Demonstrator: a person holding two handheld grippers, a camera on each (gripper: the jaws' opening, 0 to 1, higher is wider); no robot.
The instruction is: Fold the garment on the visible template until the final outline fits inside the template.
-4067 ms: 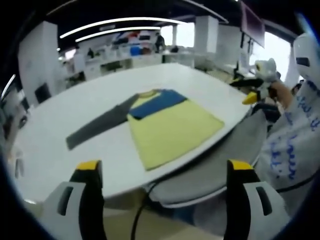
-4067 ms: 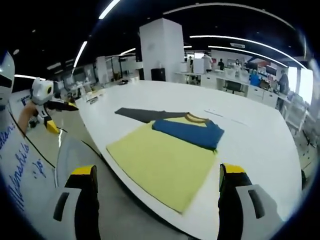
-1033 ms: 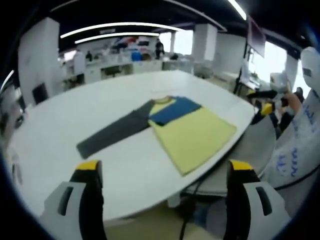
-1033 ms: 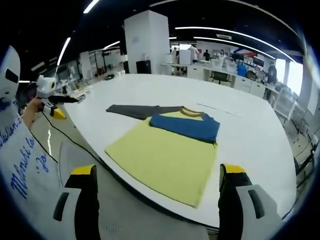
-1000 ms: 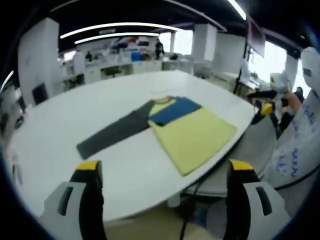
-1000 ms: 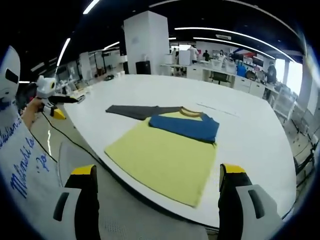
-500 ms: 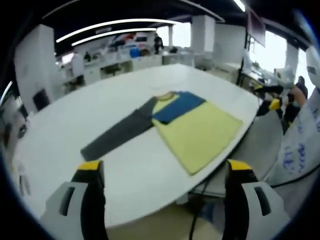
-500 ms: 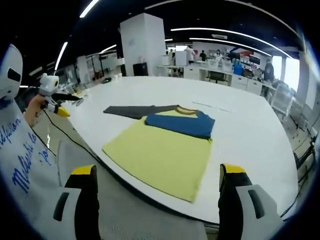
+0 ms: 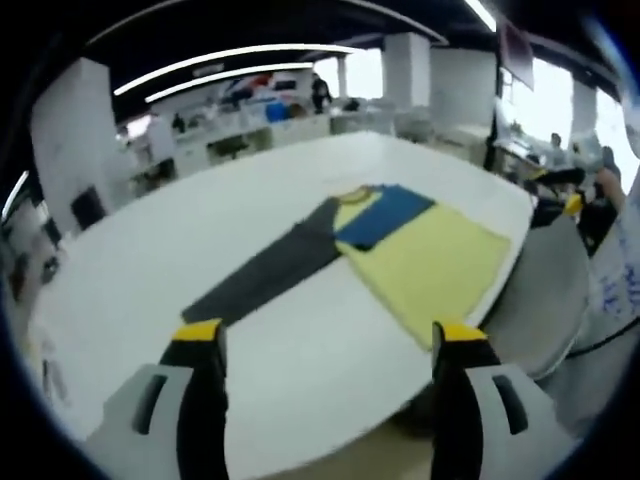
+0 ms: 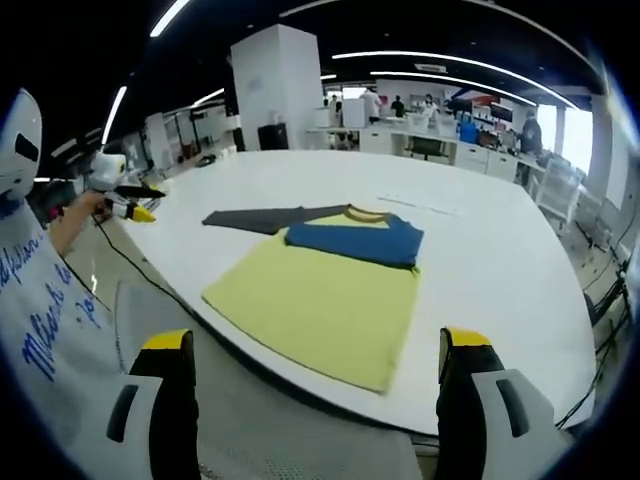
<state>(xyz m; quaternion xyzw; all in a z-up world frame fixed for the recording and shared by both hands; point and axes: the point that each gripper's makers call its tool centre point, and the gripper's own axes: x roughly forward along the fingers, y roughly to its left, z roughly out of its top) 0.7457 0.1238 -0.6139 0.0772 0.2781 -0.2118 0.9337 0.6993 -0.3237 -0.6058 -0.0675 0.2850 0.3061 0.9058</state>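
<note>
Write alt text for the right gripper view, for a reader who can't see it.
A long-sleeved shirt with a yellow body lies flat near the edge of a large white table, its blue sleeve folded across the chest and its grey sleeve stretched out sideways. The right gripper hovers open off the table's edge; the left gripper shows at far left.

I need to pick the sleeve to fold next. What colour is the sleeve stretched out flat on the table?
Dark grey sleeve, clearest in the left gripper view.
</note>
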